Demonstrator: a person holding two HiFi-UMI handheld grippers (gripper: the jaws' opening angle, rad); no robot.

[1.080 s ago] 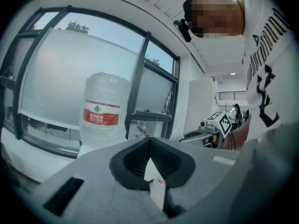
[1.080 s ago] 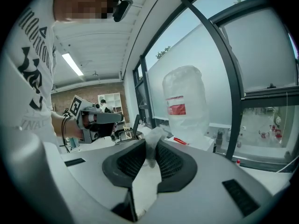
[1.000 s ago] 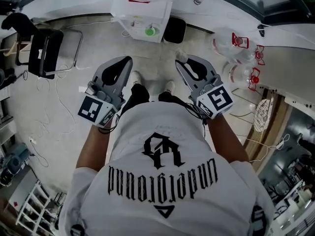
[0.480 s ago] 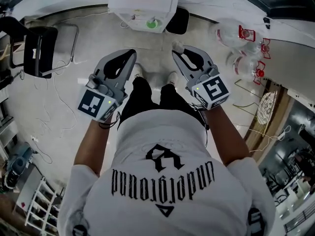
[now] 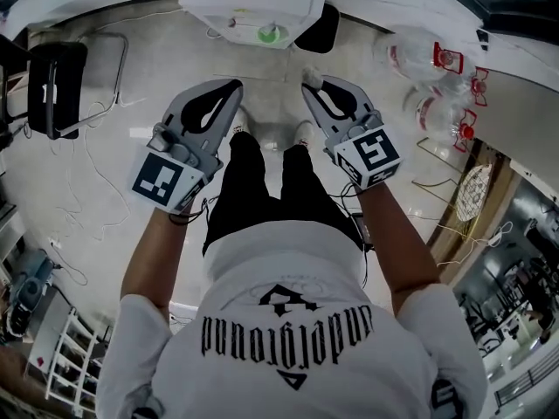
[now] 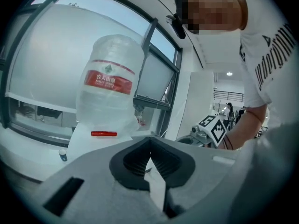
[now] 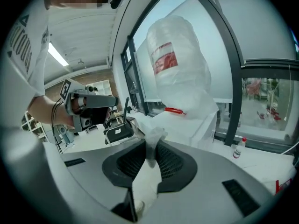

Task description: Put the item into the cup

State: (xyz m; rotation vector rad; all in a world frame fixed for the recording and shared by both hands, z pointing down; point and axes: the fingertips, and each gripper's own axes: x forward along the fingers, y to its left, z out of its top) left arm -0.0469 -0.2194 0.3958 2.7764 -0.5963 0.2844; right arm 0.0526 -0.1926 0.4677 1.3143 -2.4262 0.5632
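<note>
My right gripper is shut on a crumpled white tissue-like item, whose top pokes out above the dark pads. In the head view the right gripper is held out in front of the person's body, with a bit of white showing at its tip. My left gripper is level beside it, and in its own view the left gripper has its tips together with nothing between them. A small blue-and-white cup stands on the white counter beside the water dispenser.
A big plastic-wrapped water bottle sits on the white dispenser straight ahead. A black chair stands at the left and spare water jugs lie at the right. Cables trail on the floor. A small red-capped bottle stands by the window.
The person has stepped toward the dispenser, which has slid up to the top edge of the head view. Both grippers stay level and keep their hold.
</note>
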